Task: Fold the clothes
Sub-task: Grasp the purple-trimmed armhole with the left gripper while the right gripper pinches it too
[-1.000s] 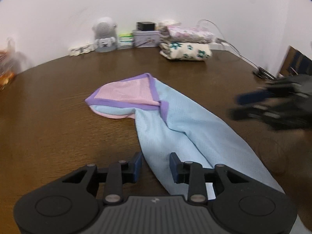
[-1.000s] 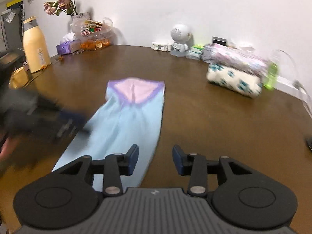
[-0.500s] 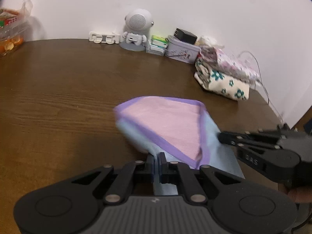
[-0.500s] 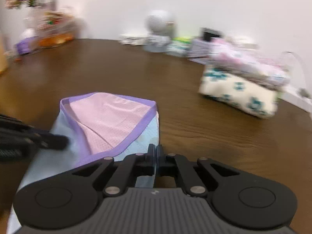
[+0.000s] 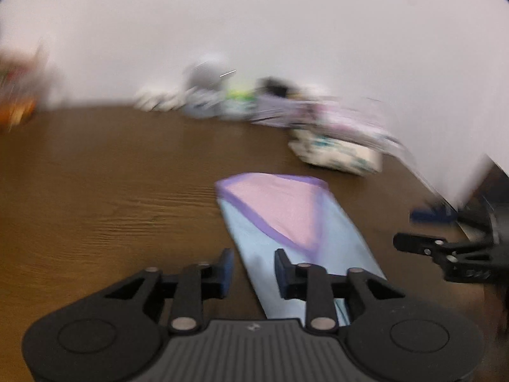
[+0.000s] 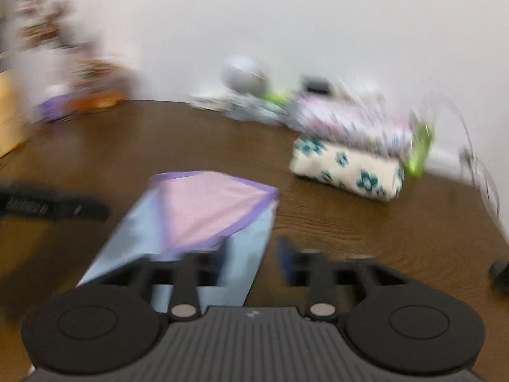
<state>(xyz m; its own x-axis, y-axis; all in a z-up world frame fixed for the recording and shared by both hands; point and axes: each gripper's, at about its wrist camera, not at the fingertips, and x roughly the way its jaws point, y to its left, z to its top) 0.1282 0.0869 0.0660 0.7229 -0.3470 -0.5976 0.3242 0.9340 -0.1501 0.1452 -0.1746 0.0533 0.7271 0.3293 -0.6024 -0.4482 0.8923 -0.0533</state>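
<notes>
A light blue garment (image 5: 296,242) with a pink, purple-edged panel lies folded on the brown table (image 5: 111,191). My left gripper (image 5: 253,269) stands open over the garment's near left edge, nothing between its fingers. In the right wrist view the same garment (image 6: 203,222) lies ahead, and my right gripper (image 6: 251,261) is open above its right edge. The right gripper (image 5: 445,251) also shows at the right of the left wrist view. Both views are blurred by motion.
A stack of folded clothes (image 6: 350,159), floral cream under pink print, sits at the back right. A small white robot figure (image 6: 241,76), boxes and a green bottle (image 6: 420,146) line the wall. Flowers and snacks (image 6: 79,89) stand at the far left.
Both grippers were shut on the garment's folded end half a second ago; now both have opened, let go of the cloth and drawn back. The garment lies folded over on itself.
</notes>
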